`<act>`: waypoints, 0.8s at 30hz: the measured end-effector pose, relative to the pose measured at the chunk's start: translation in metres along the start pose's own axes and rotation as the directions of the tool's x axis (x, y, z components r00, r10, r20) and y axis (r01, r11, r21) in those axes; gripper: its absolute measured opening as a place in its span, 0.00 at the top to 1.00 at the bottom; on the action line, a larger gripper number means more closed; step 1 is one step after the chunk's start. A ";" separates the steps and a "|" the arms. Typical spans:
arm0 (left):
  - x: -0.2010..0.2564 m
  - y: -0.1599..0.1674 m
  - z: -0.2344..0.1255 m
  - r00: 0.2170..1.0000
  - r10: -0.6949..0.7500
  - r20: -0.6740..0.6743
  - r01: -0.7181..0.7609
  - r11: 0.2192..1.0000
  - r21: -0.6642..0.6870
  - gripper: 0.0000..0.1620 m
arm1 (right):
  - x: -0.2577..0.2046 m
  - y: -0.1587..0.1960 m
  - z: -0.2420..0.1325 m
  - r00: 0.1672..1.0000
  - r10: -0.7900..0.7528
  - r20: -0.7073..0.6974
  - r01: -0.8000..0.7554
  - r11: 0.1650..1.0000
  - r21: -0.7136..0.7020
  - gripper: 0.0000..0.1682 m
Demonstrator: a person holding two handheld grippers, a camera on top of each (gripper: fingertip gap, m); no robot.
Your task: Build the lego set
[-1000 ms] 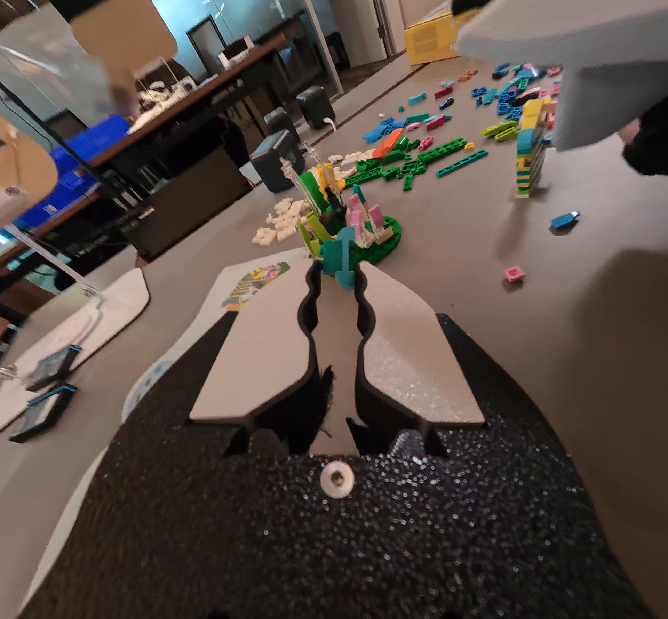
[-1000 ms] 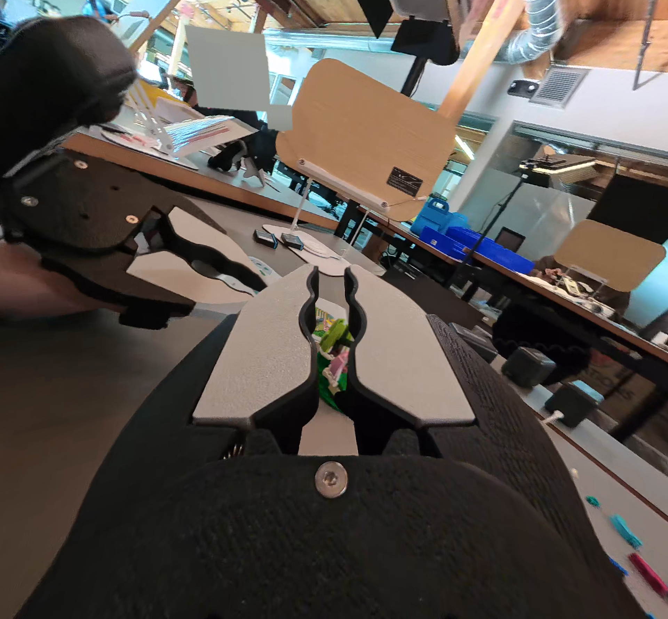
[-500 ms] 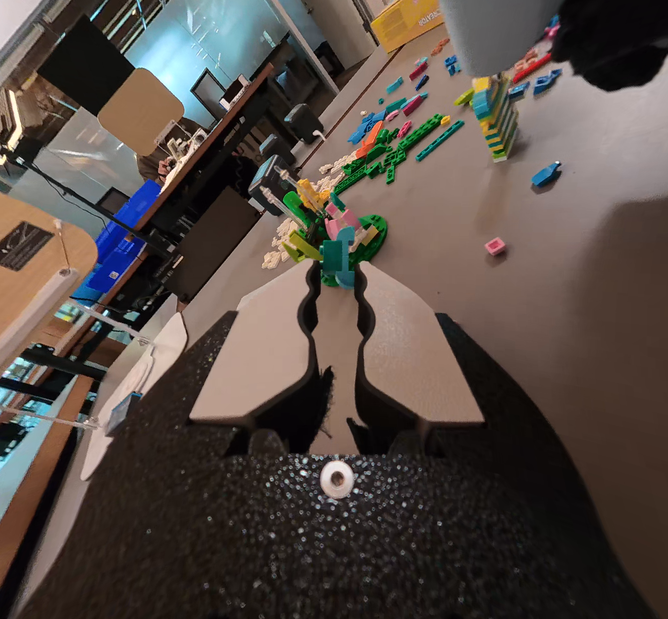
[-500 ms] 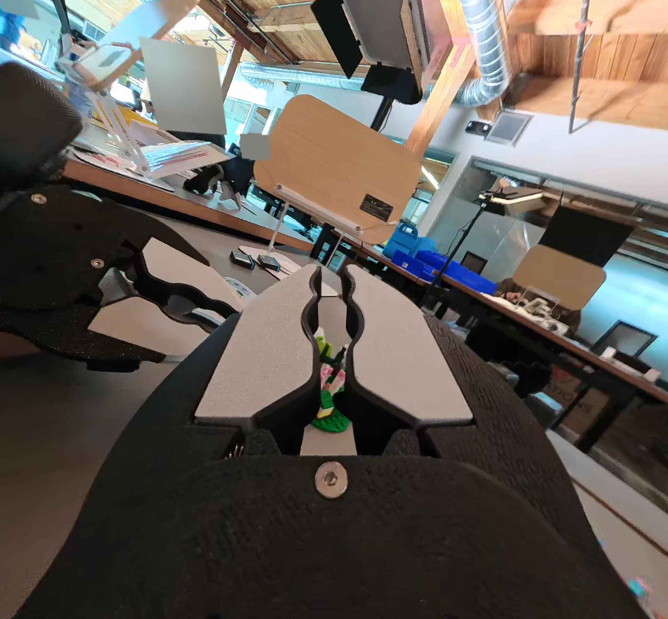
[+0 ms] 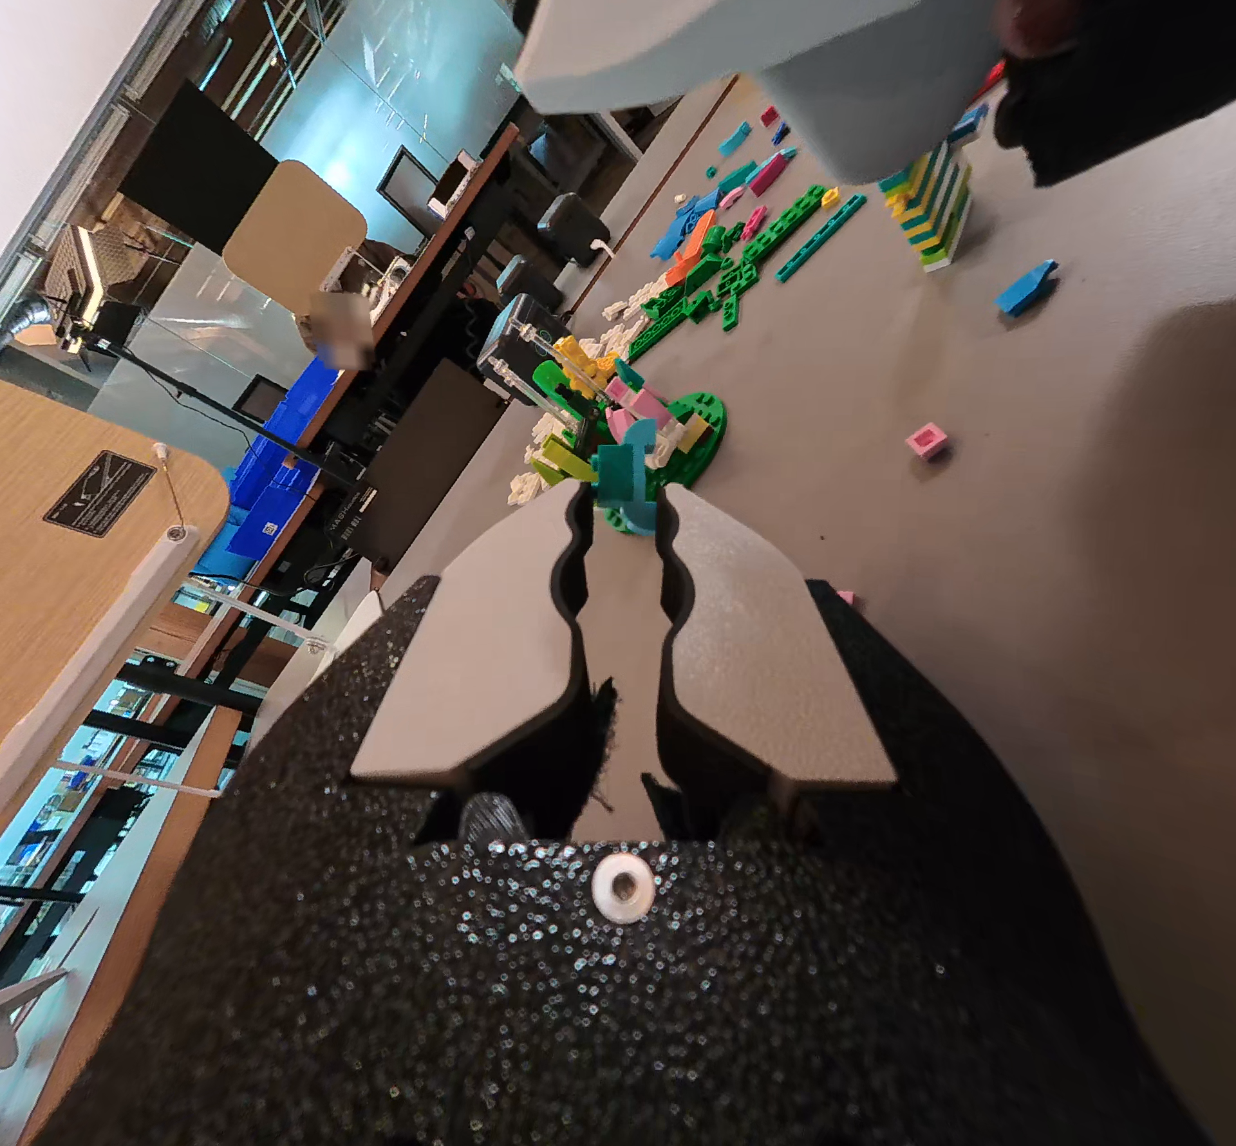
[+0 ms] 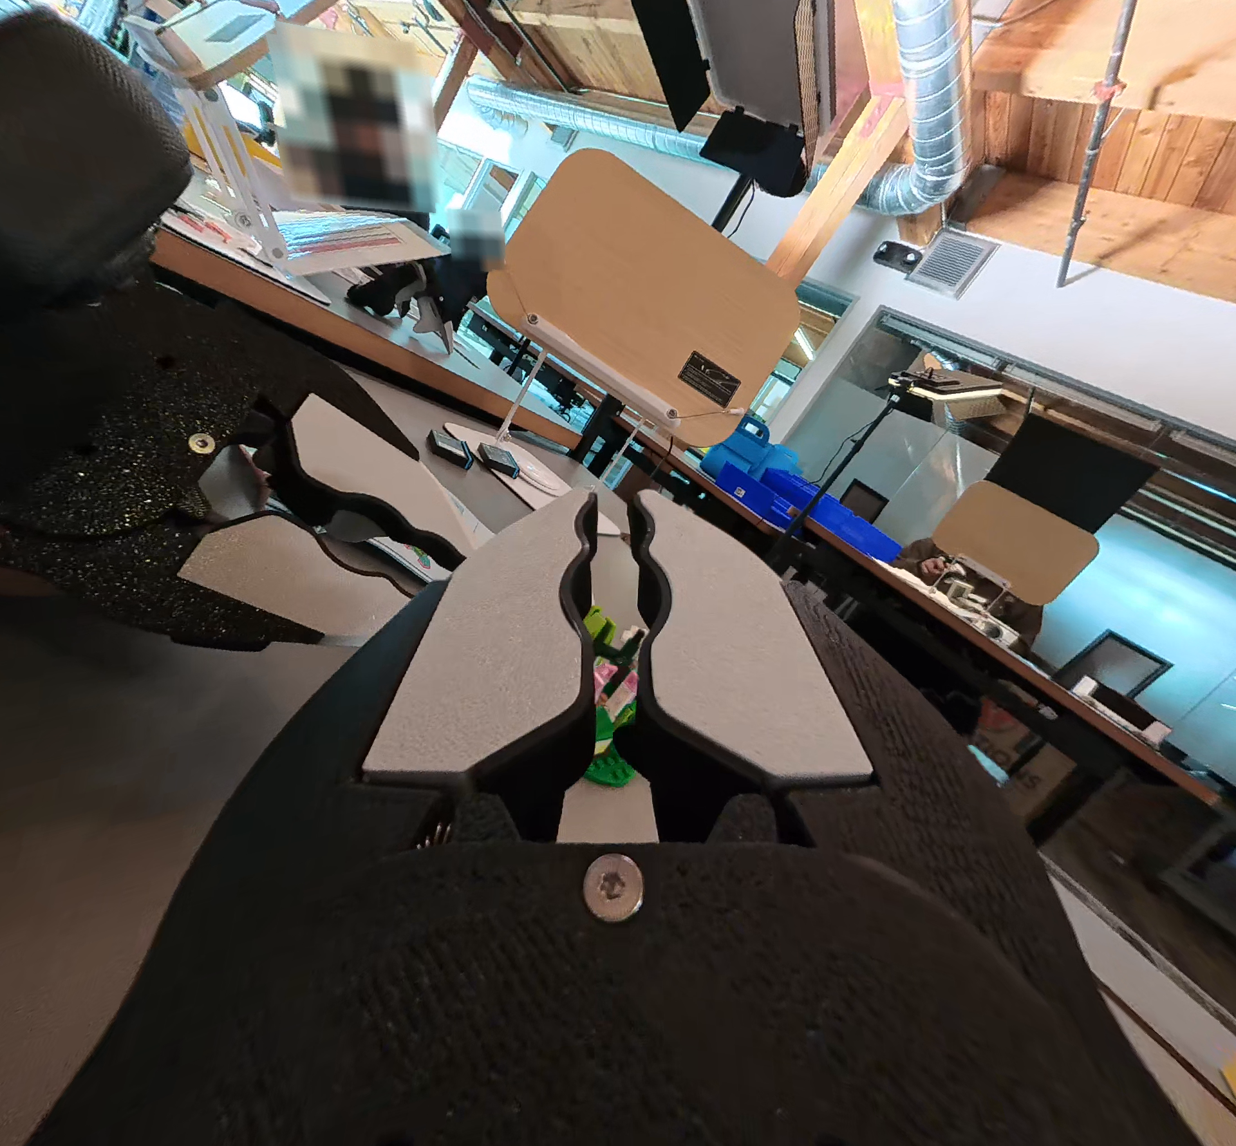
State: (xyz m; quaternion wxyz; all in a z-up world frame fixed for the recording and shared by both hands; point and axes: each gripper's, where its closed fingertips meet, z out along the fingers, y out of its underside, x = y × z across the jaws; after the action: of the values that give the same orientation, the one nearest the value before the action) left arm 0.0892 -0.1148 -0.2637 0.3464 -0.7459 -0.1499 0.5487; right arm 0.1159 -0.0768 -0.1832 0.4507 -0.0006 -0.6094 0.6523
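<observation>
My left gripper (image 5: 625, 495) is shut on a teal lego piece (image 5: 622, 465) held at its fingertips. It sits just in front of the lego model (image 5: 695, 438), which has a round green base, pink and yellow bricks and clear rods, and stands on the grey table (image 5: 869, 545). My right gripper (image 6: 612, 502) is shut with nothing at its tips. It hovers above the model (image 6: 612, 692), which shows through the gap between its fingers. The left gripper also shows at the left of the right wrist view (image 6: 374, 532). The right gripper's grey body (image 5: 769, 10) fills the top of the left wrist view.
A striped yellow, teal and green brick tower (image 5: 933, 211) stands at the far right. Loose green pieces (image 5: 722, 271), a blue piece (image 5: 1023, 298), a small pink brick (image 5: 926, 441) and white pieces (image 5: 535, 478) lie around. A wooden stand (image 6: 642, 304) is at the table's far side. The tips of one gripper are about 9 cm away from the tips of the other.
Both views have rolled and tilted upward. The right gripper's body has come closer over the model. The teal piece stays in the left gripper.
</observation>
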 end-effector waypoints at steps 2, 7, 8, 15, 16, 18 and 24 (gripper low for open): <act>0.000 0.000 0.000 1.000 0.011 0.006 -0.011 1.000 0.001 0.89 | -0.001 -0.001 0.000 1.000 -0.015 0.000 0.015 1.000 0.006 0.96; -0.001 -0.001 0.000 1.000 0.021 0.014 -0.021 1.000 0.010 0.89 | -0.006 -0.002 -0.001 1.000 -0.004 0.015 0.004 1.000 0.010 0.96; -0.002 -0.001 -0.001 1.000 0.012 0.020 -0.012 1.000 0.015 0.89 | -0.006 -0.003 -0.001 1.000 0.004 0.014 -0.004 1.000 0.014 0.96; -0.009 -0.003 -0.004 0.997 -0.082 0.012 0.081 0.995 0.055 0.89 | 0.007 -0.006 -0.003 0.997 0.065 -0.042 -0.064 0.997 0.036 0.96; -0.009 -0.003 -0.005 0.996 -0.088 0.007 0.088 0.994 0.059 0.89 | 0.009 -0.006 -0.003 0.996 0.073 -0.049 -0.072 0.997 0.036 0.96; -0.010 -0.006 -0.006 0.995 -0.098 0.005 0.097 0.992 0.077 0.89 | 0.010 -0.002 -0.002 0.995 0.085 -0.050 -0.084 0.996 0.021 0.96; -0.006 -0.021 -0.014 0.998 -0.067 0.001 0.066 0.985 0.161 0.89 | 0.007 -0.007 -0.003 0.999 0.005 -0.049 -0.004 0.999 0.036 0.96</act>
State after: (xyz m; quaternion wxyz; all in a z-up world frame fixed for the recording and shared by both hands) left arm 0.1033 -0.1090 -0.2427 0.4229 -0.7084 -0.1313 0.5496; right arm 0.1179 -0.0710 -0.1746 0.4640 -0.0099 -0.5864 0.6639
